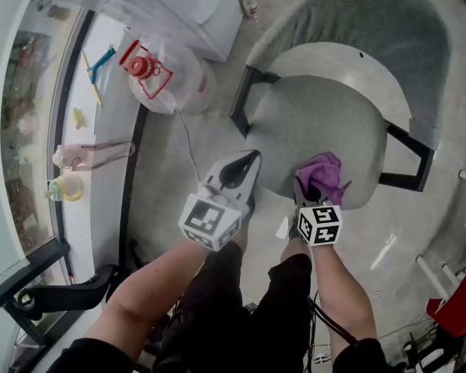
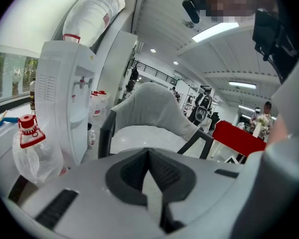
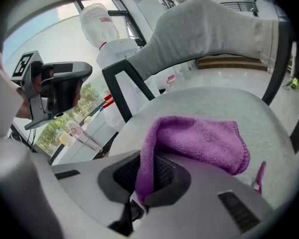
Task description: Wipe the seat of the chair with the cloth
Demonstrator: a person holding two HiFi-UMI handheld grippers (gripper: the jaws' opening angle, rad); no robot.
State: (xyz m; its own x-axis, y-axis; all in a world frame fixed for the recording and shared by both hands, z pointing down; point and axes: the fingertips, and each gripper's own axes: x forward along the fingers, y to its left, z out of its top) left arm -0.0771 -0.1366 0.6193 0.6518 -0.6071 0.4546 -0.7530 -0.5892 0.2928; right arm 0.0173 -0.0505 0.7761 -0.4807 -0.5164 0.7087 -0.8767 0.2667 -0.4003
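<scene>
A grey chair with a round seat [image 1: 326, 127] [image 3: 224, 106] and a curved backrest [image 1: 357, 22] [image 2: 154, 106] stands ahead of me. My right gripper [image 1: 312, 191] [image 3: 142, 183] is shut on a purple cloth [image 1: 320, 173] [image 3: 199, 138], which rests on the near edge of the seat. My left gripper [image 1: 245, 165] [image 2: 148, 176] hovers off the seat's near left edge. Its jaws are shut with nothing between them.
A white water dispenser [image 1: 179, 6] [image 2: 65, 98] stands left of the chair, with a large clear bottle with a red cap [image 1: 159, 72] [image 2: 32, 143] on the floor beside it. A window ledge [image 1: 93, 154] runs along the left. A red object [image 1: 458, 309] lies at the right.
</scene>
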